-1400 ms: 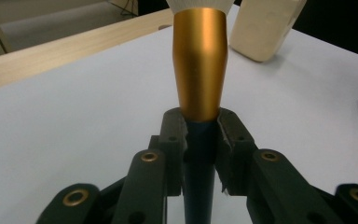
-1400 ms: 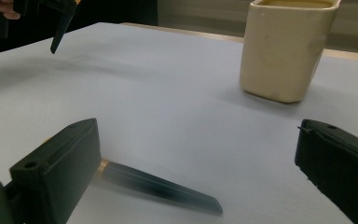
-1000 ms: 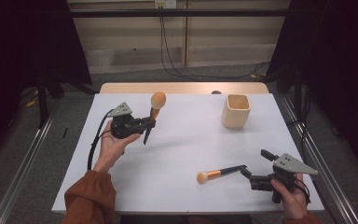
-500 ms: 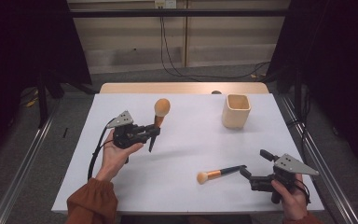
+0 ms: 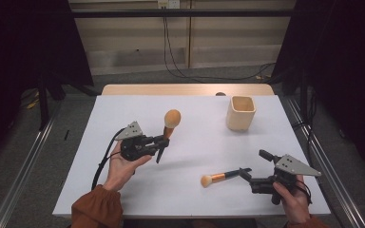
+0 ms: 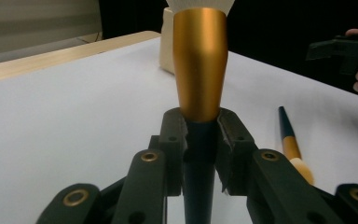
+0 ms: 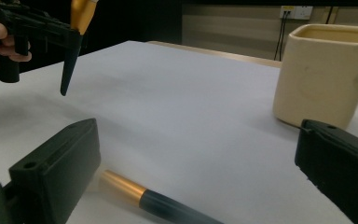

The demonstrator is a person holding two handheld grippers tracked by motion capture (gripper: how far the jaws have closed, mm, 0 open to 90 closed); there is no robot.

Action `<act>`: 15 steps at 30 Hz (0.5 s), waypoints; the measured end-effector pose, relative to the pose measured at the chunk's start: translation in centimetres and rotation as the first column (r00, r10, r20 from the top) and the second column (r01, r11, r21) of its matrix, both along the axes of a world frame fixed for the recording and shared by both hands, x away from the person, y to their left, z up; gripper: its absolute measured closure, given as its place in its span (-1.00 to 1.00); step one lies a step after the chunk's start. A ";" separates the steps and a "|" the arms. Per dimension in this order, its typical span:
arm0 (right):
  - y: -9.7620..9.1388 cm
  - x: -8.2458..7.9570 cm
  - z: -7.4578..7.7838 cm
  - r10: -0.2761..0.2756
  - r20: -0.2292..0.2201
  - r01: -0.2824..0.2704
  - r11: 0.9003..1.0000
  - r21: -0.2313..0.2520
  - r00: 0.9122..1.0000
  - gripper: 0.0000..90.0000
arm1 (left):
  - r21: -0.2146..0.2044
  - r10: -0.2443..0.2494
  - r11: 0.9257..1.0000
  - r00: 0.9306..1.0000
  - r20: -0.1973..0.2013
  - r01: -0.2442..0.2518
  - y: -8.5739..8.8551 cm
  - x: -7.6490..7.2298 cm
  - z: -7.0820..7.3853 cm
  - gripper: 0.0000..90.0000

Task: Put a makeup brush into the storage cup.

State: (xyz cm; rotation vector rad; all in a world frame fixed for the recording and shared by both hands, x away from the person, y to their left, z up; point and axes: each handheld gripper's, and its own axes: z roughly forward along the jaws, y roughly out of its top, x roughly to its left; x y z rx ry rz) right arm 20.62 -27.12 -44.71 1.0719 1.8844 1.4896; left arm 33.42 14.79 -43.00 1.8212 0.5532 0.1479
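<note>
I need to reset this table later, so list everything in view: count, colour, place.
Large brush: one, black handle, gold ferrule, tan head; held upright above the table's left half.
Small brush: one, black and gold handle, tan head; flat on the table, front right.
Cup: one, cream; far right of the table.
Table: one, white top, wooden far edge.
Cables: black, on the floor beyond.
Left claw: black, shut on the large brush's handle.
Right claw: black, open beside the small brush's handle end.
</note>
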 end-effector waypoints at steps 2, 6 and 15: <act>0.4 0.2 0.4 0.011 0.001 -0.011 1.000 -0.011 1.000 -1.00 | -0.006 -0.003 1.000 1.000 0.001 0.003 -0.2 -0.3 0.1 0.65; 1.1 0.6 1.3 0.046 0.016 -0.046 0.999 0.019 0.999 -1.00 | -0.020 -0.012 1.000 1.000 0.005 0.012 -0.5 -1.0 0.2 0.65; 4.1 1.9 2.7 0.167 0.021 -0.168 0.985 0.030 0.986 -1.00 | -0.023 -0.042 0.999 0.999 0.004 0.042 -1.4 -1.7 0.1 0.65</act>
